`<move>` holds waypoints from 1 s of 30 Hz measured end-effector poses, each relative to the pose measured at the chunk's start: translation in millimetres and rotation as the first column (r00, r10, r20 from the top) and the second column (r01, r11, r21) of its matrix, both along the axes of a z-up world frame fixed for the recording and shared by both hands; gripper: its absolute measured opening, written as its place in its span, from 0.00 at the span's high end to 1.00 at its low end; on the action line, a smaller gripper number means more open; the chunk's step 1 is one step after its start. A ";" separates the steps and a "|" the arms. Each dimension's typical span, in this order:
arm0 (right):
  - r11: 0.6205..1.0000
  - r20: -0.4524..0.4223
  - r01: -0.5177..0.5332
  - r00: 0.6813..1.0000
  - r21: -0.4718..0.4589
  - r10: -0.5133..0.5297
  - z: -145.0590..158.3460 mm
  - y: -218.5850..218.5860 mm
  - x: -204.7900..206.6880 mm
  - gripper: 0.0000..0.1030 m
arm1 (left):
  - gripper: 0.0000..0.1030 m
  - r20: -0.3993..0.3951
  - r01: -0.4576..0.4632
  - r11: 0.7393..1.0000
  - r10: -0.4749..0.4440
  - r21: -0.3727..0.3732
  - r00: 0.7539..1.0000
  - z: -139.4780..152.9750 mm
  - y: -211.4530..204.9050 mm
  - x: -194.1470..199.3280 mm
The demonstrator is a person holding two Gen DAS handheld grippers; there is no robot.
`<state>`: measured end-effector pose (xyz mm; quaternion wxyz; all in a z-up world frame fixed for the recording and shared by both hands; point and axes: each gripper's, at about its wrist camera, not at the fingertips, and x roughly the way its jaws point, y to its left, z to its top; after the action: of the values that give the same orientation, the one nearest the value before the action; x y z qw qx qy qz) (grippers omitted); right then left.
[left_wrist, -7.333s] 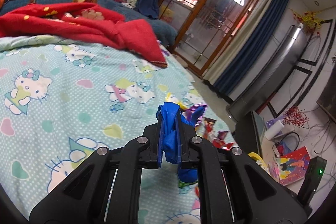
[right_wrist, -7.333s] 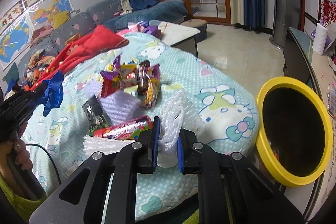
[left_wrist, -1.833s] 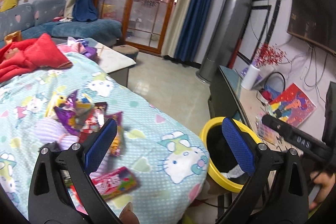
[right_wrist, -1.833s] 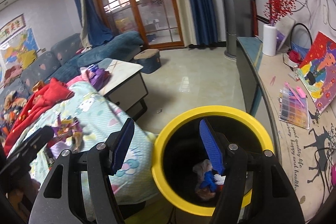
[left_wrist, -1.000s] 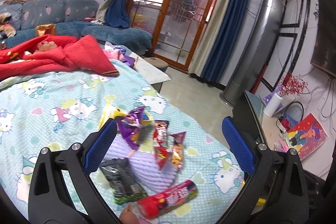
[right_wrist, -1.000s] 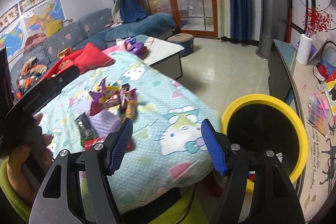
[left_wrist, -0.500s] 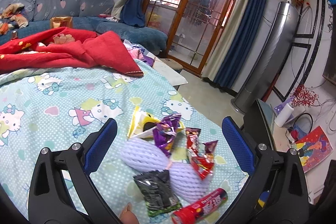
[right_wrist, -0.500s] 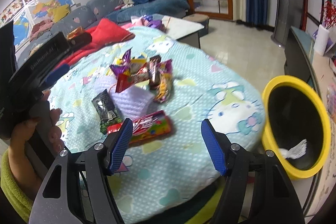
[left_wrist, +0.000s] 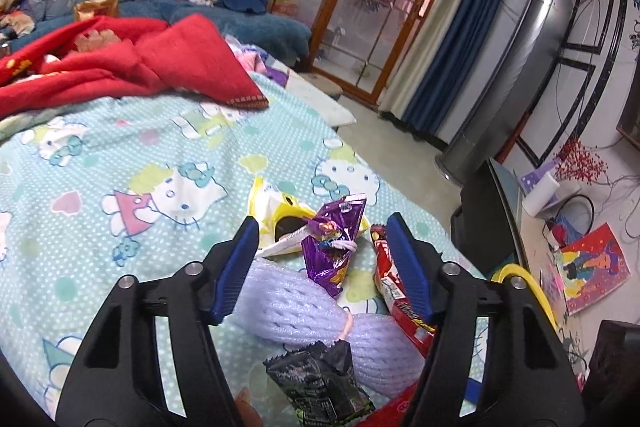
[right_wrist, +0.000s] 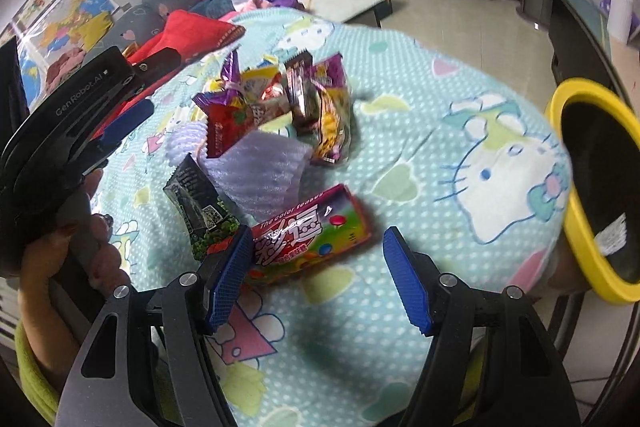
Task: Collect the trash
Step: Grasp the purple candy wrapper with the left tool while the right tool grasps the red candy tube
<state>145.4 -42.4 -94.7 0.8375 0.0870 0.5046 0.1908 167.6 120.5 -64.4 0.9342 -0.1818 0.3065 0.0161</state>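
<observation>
Snack wrappers lie in a heap on the cartoon-cat bedsheet (left_wrist: 120,163). My left gripper (left_wrist: 320,263) hovers over a purple wrapper (left_wrist: 334,239) that sits between its closing jaws; the pads do not touch it. Around it lie a yellow wrapper (left_wrist: 276,211), a red wrapper (left_wrist: 394,291), lilac foam netting (left_wrist: 292,303) and a black packet (left_wrist: 320,383). My right gripper (right_wrist: 318,275) is open just above the near end of a pink candy box (right_wrist: 308,227). The left gripper (right_wrist: 84,115), in a person's hand (right_wrist: 60,251), shows at the left of the right wrist view. The yellow bin (right_wrist: 592,187) stands at the right.
A red blanket (left_wrist: 120,63) covers the far part of the bed. Beyond the bed's edge are a tiled floor (left_wrist: 384,139), a tall grey tower unit (left_wrist: 508,83) and a dark cabinet (left_wrist: 488,211). More wrappers (right_wrist: 304,99) lie behind the candy box.
The left jaws have narrowed around the purple wrapper as the gripper came closer and lower. The right gripper has dropped toward the pink candy box, its gap unchanged.
</observation>
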 end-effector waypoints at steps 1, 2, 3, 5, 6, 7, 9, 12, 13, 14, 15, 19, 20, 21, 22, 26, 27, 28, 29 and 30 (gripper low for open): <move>1.000 -0.011 0.005 1.000 0.016 -0.005 -1.9 0.2 1.8 0.37 | 0.47 -0.009 0.005 1.000 -0.005 0.000 1.000 -1.8 -1.2 2.3; 0.999 -0.019 0.010 1.000 0.030 -0.009 -2.9 0.5 2.5 0.37 | 0.48 -0.022 0.014 1.000 -0.014 -0.004 1.000 -5.3 -1.7 5.3; 0.999 -0.026 0.012 1.000 0.043 -0.011 -3.8 0.5 3.4 0.37 | 0.48 -0.029 0.017 1.000 -0.018 -0.005 0.999 -7.8 -1.9 6.9; 0.998 -0.037 0.022 0.999 0.066 -0.019 -5.8 0.1 4.4 0.37 | 0.51 -0.048 0.029 1.000 -0.030 -0.012 0.998 -13.7 -2.5 11.8; 0.996 -0.042 0.027 0.999 0.080 -0.024 -7.0 -0.9 5.0 0.37 | 0.53 -0.056 0.034 0.999 -0.034 -0.016 0.998 -16.0 -2.7 13.7; 0.996 -0.046 0.030 0.999 0.089 -0.026 -7.4 -1.7 5.7 0.37 | 0.54 -0.063 0.037 0.999 -0.038 -0.020 0.997 -17.9 -2.8 15.2; 0.993 -0.051 0.034 0.998 0.109 -0.028 -8.7 -4.2 7.0 0.37 | 0.57 -0.072 0.043 0.999 -0.045 -0.029 0.996 -21.7 -2.0 19.9; 0.989 -0.056 0.040 0.998 0.143 -0.032 -10.8 -8.9 8.8 0.40 | 0.63 -0.081 0.048 0.997 -0.053 -0.053 0.995 -25.9 0.1 23.0; 0.987 -0.057 0.044 0.998 0.154 -0.035 -11.1 -10.0 10.5 0.44 | 0.65 -0.083 0.049 0.997 -0.054 -0.057 0.995 -26.9 0.9 23.9; 0.985 -0.059 0.049 0.997 0.163 -0.039 -11.2 -11.6 12.0 0.46 | 0.68 -0.084 0.051 0.997 -0.056 -0.059 0.995 -27.7 0.7 24.2; 0.984 -0.062 0.050 0.997 0.172 -0.039 -11.0 -13.7 12.9 0.49 | 0.70 -0.084 0.055 0.996 -0.060 -0.063 0.995 -28.8 0.8 24.6; 0.974 -0.082 0.054 0.996 0.220 -0.036 -10.2 -25.5 16.9 0.56 | 0.74 -0.081 0.061 0.996 -0.066 -0.066 0.995 -30.0 -0.2 26.2; 0.972 -0.083 0.053 0.996 0.229 -0.035 -9.7 -28.2 17.3 0.57 | 0.79 -0.081 0.061 0.996 -0.066 -0.063 0.995 -30.2 -0.8 25.8; 0.970 -0.083 0.053 0.996 0.237 -0.034 -9.1 -30.2 17.2 0.59 | 0.81 -0.080 0.063 0.996 -0.068 -0.063 0.994 -29.7 -1.3 25.6; 0.968 -0.082 0.050 0.996 0.245 -0.031 -7.8 -32.6 16.9 0.60 | 0.82 -0.077 0.066 0.996 -0.071 -0.060 0.995 -29.2 -2.3 24.9; 0.967 -0.057 0.029 0.998 0.253 -0.015 1.2 -40.3 14.4 0.63 | 0.87 -0.067 0.073 0.995 -0.077 -0.064 0.995 -28.2 -3.8 22.2; 0.967 -0.050 0.026 0.999 0.253 -0.013 3.6 -40.4 12.7 0.64 | 0.88 -0.061 0.075 0.995 -0.079 -0.071 0.995 -28.3 -2.6 22.3; 0.968 -0.039 0.015 0.999 0.251 -0.005 7.0 -41.9 10.9 0.64 | 0.88 -0.053 0.078 0.994 -0.082 -0.079 0.995 -26.9 -2.4 20.0; 0.969 -0.030 0.009 1.000 0.247 -0.001 9.7 -41.3 9.9 0.64 | 0.88 -0.045 0.080 0.993 -0.084 -0.083 0.995 -25.2 -2.5 18.0; 0.970 -0.022 0.003 1.000 0.243 0.002 11.5 -40.8 9.8 0.65 | 0.88 -0.038 0.081 0.993 -0.084 -0.085 0.996 -23.6 -2.4 16.4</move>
<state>155.2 -83.3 -83.2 0.8151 0.1912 0.4865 0.2500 184.0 118.1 -88.1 0.9192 -0.2074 0.3332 -0.0315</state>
